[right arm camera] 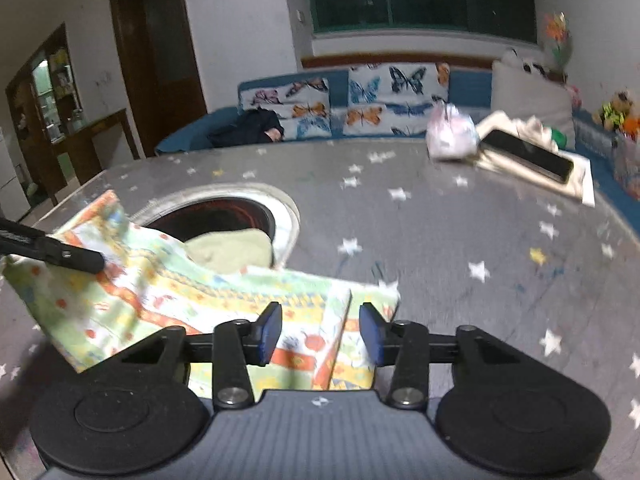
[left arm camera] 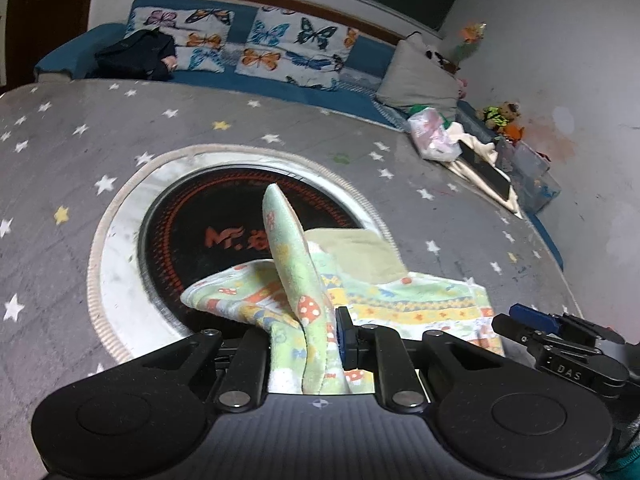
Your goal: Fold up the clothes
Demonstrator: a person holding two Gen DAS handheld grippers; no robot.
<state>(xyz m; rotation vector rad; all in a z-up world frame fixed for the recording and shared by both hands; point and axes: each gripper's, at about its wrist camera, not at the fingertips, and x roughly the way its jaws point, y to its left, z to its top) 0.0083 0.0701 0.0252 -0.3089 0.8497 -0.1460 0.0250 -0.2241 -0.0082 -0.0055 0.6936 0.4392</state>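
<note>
A pale green printed cloth with mushrooms and bands (left arm camera: 400, 304) lies on the grey star-patterned table (left arm camera: 240, 128), partly over a round black cooktop (left arm camera: 224, 236). My left gripper (left arm camera: 308, 340) is shut on a bunched fold of the cloth, which stands up between the fingers. In the right wrist view the cloth (right arm camera: 200, 300) spreads from the left to under my right gripper (right arm camera: 320, 330). The right gripper is open, its blue pads on either side of the cloth's near corner. The left gripper's fingers (right arm camera: 72, 258) show at the far left, holding the raised edge.
A plain olive cloth (right arm camera: 228, 252) lies under the printed one by the cooktop rim. A phone on a white book (right arm camera: 528, 158) and a pink plastic bag (right arm camera: 452, 136) sit at the table's far right. A blue sofa with butterfly cushions (right arm camera: 380, 96) stands behind.
</note>
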